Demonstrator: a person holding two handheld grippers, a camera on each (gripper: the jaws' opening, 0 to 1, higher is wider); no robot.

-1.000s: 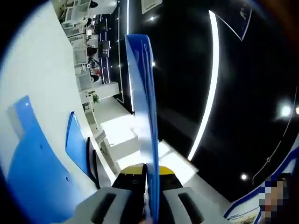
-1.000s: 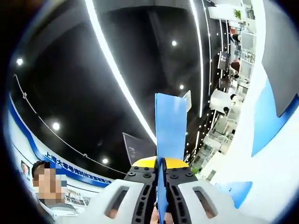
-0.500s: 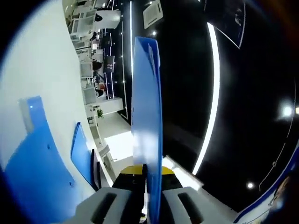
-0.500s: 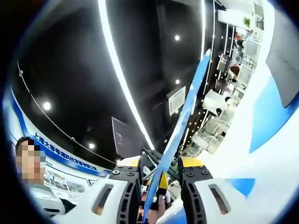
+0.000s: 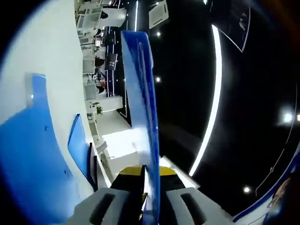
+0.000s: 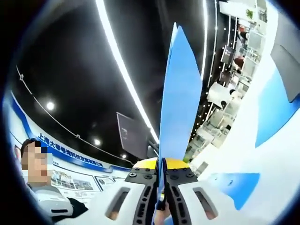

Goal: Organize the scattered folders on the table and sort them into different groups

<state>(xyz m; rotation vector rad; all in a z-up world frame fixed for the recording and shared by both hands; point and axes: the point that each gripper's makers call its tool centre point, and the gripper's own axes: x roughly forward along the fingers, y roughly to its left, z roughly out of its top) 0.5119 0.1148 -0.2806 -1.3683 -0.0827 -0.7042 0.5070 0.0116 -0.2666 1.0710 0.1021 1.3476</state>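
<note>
Your right gripper (image 6: 162, 187), spread half a second ago, has clamped back onto the blue folder (image 6: 180, 93) that your left gripper (image 5: 147, 197) pinches above the table (image 5: 51, 51), ready for sorting.

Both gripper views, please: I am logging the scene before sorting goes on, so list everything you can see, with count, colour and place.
Held folder: one, blue, edge-on, clamped between the left gripper's jaws.
Held folder sheet: one, blue, clamped between the right gripper's jaws.
Folders on the table: at least two, blue, lying on the white surface in the left gripper view.
Grey folder: one, at the right edge of the right gripper view.
Table: one, white.
Ceiling light strips: several, white, on a black ceiling.
Person: one, lower left of the right gripper view.
Left gripper: shut.
Right gripper: shut.
</note>
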